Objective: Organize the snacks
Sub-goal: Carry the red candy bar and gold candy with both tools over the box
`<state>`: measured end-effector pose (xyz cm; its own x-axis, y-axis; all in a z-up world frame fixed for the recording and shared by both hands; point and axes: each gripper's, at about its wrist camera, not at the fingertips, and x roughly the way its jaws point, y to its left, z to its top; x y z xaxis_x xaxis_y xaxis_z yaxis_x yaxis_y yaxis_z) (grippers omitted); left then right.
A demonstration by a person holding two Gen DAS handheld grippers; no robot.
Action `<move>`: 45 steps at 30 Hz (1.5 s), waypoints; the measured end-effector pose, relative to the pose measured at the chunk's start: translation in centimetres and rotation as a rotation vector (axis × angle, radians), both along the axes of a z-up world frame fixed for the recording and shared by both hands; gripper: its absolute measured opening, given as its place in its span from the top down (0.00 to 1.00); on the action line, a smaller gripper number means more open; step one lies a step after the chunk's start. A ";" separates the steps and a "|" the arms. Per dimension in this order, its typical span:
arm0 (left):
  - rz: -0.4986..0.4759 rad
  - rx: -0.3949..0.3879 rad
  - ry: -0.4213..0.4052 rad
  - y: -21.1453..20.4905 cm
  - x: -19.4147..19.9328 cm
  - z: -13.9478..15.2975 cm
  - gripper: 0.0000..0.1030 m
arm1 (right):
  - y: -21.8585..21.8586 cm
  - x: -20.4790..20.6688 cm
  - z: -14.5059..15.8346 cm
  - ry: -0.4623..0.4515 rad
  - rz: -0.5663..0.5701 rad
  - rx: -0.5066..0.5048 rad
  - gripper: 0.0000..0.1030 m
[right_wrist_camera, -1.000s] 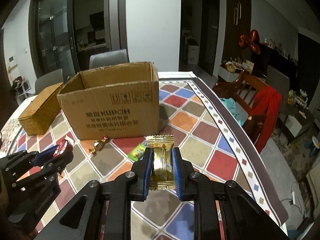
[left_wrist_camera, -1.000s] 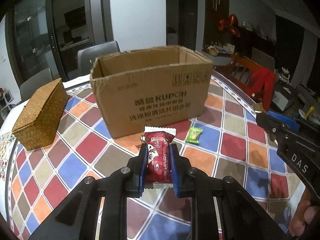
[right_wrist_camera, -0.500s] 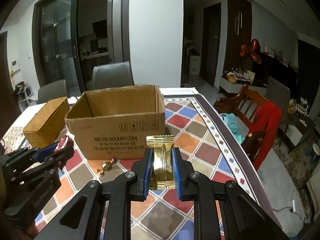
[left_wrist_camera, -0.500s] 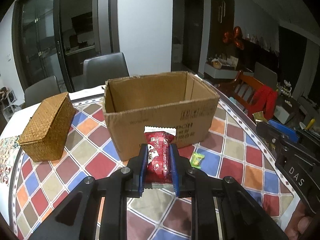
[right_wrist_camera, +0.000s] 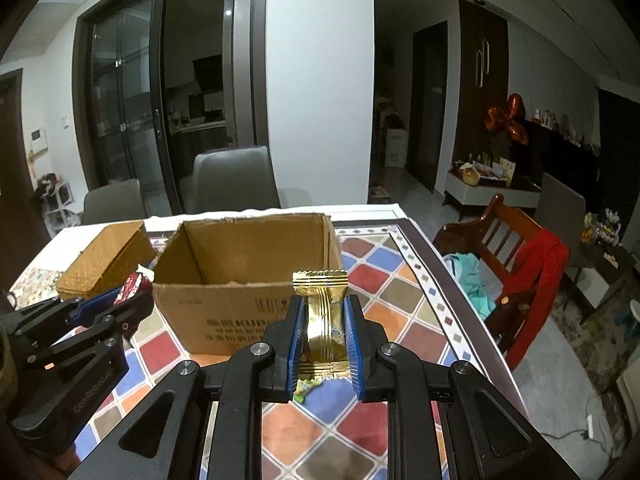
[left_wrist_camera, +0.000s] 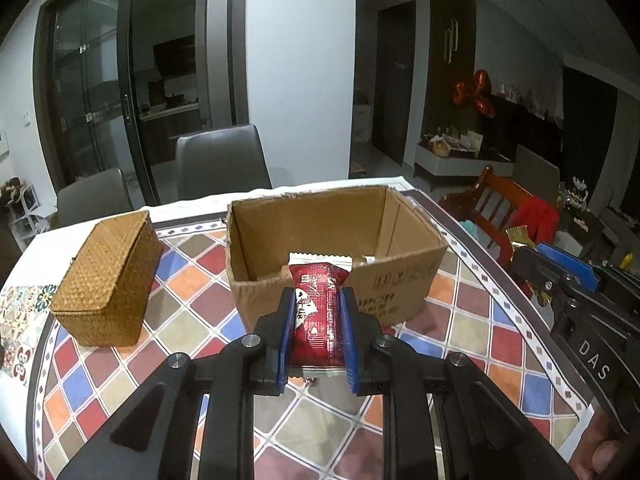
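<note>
Both raised: left claw clamps red snack, right claw gold snack.

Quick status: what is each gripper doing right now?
Left gripper: closed on the red snack packet.
Right gripper: closed on the gold snack packet.

Both wrist cams face fwd, close above table; share cardboard box.
</note>
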<state>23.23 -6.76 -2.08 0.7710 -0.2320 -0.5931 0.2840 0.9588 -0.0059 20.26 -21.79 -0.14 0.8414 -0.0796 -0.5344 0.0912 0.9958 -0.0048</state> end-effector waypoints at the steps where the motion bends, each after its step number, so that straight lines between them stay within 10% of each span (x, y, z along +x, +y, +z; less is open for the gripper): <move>1: 0.001 -0.001 -0.004 0.0 0.2 0.2 0.78 | 0.1 0.0 0.1 -0.003 0.001 -0.001 0.79; 45: 0.043 -0.030 -0.026 0.4 9.6 2.0 0.78 | 1.4 9.8 2.2 -0.049 0.045 -0.004 0.79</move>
<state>32.85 -6.40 -0.12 0.7956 -0.2159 -0.5661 0.2433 0.9695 -0.0279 30.03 -20.38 2.05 0.8691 -0.0431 -0.4927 0.0467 0.9989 -0.0050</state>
